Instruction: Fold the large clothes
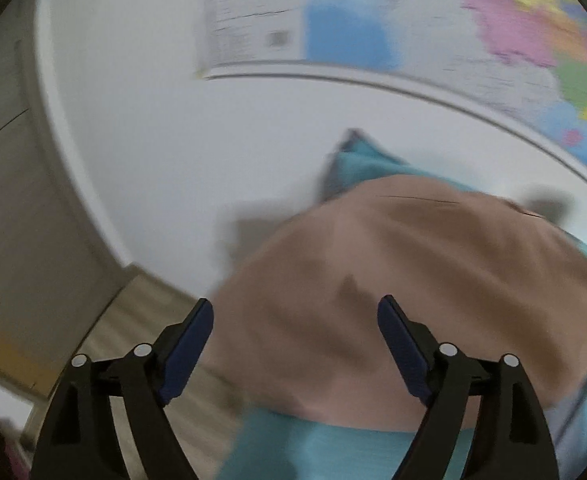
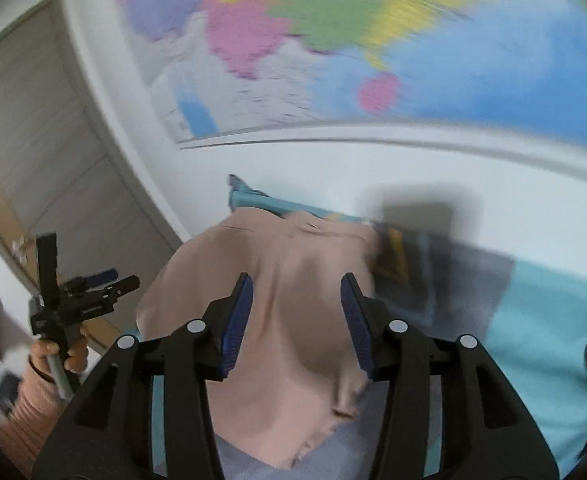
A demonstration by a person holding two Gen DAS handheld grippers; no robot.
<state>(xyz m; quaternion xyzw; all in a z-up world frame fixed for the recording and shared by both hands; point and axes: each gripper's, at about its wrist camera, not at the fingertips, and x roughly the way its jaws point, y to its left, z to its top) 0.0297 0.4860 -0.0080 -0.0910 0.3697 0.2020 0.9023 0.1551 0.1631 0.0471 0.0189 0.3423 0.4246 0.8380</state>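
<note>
A large tan-pink garment [image 1: 413, 260] lies bunched on a teal-covered surface [image 1: 313, 452], blurred in both views. My left gripper [image 1: 296, 302] hovers over its near edge, jaws wide apart, nothing between the blue pads. In the right wrist view the same garment [image 2: 197, 280] spreads under and beyond my right gripper [image 2: 297, 278]. Its jaws stand partly apart and the pads do not press on the cloth. The left gripper [image 2: 121, 278] also shows at the left there, held in a person's hand [image 2: 53, 354].
A coloured map [image 2: 413, 40] hangs on the white wall behind. A grey door [image 2: 33, 140] is at the left. A dark object with a yellow stripe [image 2: 421, 264] lies beside the garment, and grey-lilac cloth [image 2: 333, 452] lies under its near edge.
</note>
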